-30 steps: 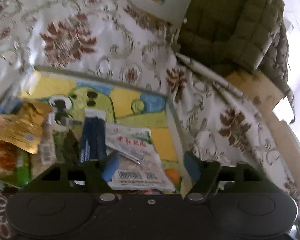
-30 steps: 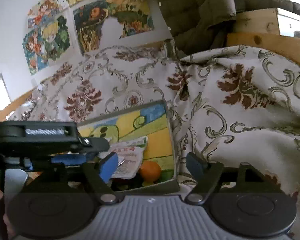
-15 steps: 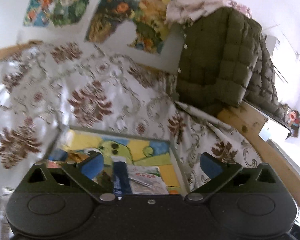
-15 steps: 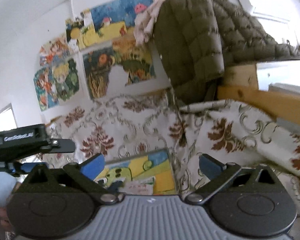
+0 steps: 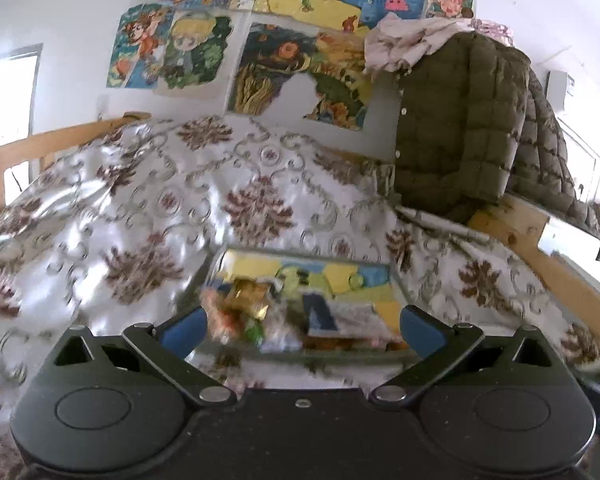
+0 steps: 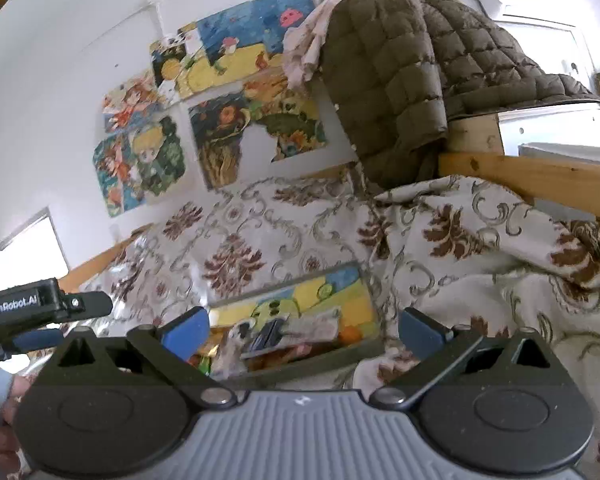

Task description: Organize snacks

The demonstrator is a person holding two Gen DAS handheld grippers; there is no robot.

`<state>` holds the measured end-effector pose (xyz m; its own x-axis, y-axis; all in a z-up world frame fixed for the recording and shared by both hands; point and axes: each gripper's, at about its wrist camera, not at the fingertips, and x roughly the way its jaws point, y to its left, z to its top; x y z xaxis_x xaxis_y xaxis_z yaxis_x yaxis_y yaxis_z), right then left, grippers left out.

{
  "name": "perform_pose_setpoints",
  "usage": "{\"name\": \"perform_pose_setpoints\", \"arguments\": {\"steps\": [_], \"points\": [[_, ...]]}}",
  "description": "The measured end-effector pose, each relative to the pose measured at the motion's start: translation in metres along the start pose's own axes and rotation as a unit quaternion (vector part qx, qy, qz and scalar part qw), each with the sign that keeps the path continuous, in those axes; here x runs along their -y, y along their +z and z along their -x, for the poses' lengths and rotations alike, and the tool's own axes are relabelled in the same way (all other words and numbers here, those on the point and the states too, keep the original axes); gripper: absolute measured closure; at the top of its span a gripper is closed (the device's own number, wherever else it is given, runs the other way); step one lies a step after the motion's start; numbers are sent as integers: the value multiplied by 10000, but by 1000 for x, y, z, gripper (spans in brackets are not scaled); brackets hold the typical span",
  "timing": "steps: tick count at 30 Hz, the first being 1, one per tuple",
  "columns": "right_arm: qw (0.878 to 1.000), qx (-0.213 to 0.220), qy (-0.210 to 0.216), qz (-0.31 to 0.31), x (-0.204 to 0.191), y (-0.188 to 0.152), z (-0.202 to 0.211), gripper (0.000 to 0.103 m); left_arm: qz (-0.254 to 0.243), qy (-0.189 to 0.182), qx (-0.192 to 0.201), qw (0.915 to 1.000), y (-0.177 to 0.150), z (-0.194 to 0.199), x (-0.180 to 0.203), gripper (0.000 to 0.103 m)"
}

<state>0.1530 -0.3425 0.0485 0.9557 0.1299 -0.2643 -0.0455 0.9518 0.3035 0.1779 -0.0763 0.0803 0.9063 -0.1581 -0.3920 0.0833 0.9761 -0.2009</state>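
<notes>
Hovering above the bed, both grippers look down and forward at the tray (image 5: 396,280) that lies on the patterned bedspread (image 5: 148,216) and holds the snacks. The left gripper (image 5: 302,326) has its jaws spread wide and empty, and the tray sits straight ahead between and just beyond its blue pads; the right gripper (image 6: 302,326) is likewise released with nothing in it, and sees the same tray (image 6: 364,272) ahead and slightly left of centre. Inside, a pile of gold and orange packets (image 5: 240,304) crowds the tray's left end, a dark blue packet (image 6: 266,332) lies near the middle with its long axis running roughly front to back, a white printed packet (image 6: 316,326) lies beside it toward the right end, and an orange fruit (image 6: 350,334) sits by the front right corner. The left gripper appears the nearer to the crowded left end, the right to the fruit. A quilted olive jacket (image 6: 400,80) hangs beyond the bed's far right corner, well apart from any reach; the tray's raised rim is the likeliest obstacle.
</notes>
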Motion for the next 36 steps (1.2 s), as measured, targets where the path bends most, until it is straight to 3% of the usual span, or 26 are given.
{"name": "perform_pose_setpoints", "arguments": {"steps": [15,25,36], "points": [[9975,-86,-98,696,-42,-46,61,0,-438,437,24,9981,-61,65,-26,1],[9941,-602,-280,856,-60,-66,60,0,-660,691,-224,9952,-95,70,-43,1],[9886,-1025,-477,997,-63,-75,47,0,30,873,-391,9954,-99,68,-72,1]]}}
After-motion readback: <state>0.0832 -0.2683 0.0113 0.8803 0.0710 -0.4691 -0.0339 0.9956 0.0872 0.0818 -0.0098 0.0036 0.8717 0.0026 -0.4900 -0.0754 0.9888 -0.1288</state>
